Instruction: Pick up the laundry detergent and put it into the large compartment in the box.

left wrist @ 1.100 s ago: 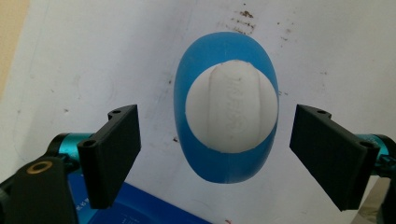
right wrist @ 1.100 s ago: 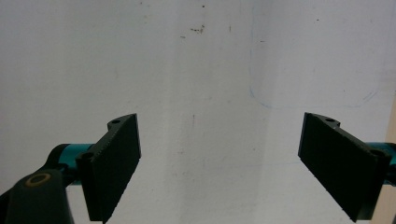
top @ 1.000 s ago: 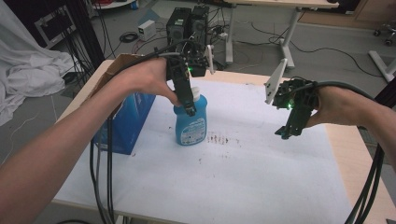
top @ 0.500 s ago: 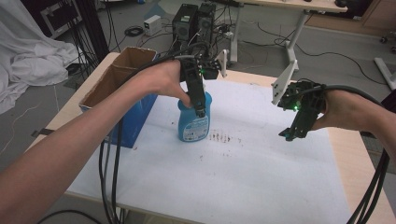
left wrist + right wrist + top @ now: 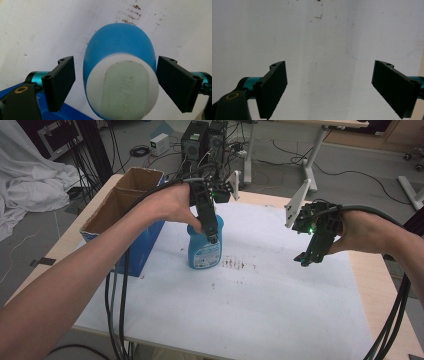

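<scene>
A blue plastic bottle [image 5: 205, 251] with a white cap stands upright on the white sheet [image 5: 240, 310], near its left part. My left gripper [image 5: 212, 236] points down over the bottle's top. In the left gripper view its jaws stand open on either side of the white cap [image 5: 122, 85], with a small gap on each side, and the blue body [image 5: 117, 47] shows beyond. My right gripper [image 5: 306, 259] hovers over the right part of the sheet. It is open, with bare white sheet between its jaws [image 5: 329, 75].
An open cardboard box with blue sides [image 5: 125, 195] stands at the table's left edge, close to the bottle. Brown smears [image 5: 235, 264] mark the sheet right of the bottle. Cables hang off the table's front. Computer towers [image 5: 200, 140] and desk legs stand beyond the far edge.
The left gripper stays over the bottle's top and the bottle stays upright in place. The right gripper has barely shifted.
</scene>
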`<state>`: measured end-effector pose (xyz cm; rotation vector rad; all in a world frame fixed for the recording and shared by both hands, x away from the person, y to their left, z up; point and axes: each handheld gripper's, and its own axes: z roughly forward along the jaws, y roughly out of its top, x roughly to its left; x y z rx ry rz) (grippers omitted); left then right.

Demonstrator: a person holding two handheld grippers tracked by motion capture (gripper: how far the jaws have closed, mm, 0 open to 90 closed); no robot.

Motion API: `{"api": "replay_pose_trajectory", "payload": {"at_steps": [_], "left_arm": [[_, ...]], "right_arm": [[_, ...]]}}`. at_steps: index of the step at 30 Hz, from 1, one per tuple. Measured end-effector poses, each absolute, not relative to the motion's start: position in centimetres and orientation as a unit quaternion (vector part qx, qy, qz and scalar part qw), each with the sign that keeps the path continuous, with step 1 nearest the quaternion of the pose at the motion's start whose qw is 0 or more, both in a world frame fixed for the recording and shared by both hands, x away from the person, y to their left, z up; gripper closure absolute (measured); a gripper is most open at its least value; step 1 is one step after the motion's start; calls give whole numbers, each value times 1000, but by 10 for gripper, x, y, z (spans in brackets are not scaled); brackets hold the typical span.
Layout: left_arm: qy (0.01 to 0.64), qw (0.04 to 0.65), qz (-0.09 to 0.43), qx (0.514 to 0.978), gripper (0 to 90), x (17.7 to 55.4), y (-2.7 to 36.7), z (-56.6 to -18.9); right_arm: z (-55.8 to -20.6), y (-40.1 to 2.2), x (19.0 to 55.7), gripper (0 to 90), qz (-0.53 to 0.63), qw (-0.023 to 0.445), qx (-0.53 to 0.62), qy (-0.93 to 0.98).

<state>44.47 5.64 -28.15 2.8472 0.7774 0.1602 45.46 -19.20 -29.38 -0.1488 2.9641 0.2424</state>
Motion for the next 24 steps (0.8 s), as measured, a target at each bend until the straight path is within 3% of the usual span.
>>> {"api": "replay_pose_trajectory", "payload": {"at_steps": [14, 24], "left_arm": [[271, 94, 52, 957, 168, 444, 53, -284], [270, 94, 53, 957, 230, 444, 52, -283]], "right_arm": [[-294, -191, 454, 123, 80, 82, -50, 992], [-293, -193, 453, 123, 79, 83, -49, 992]]}}
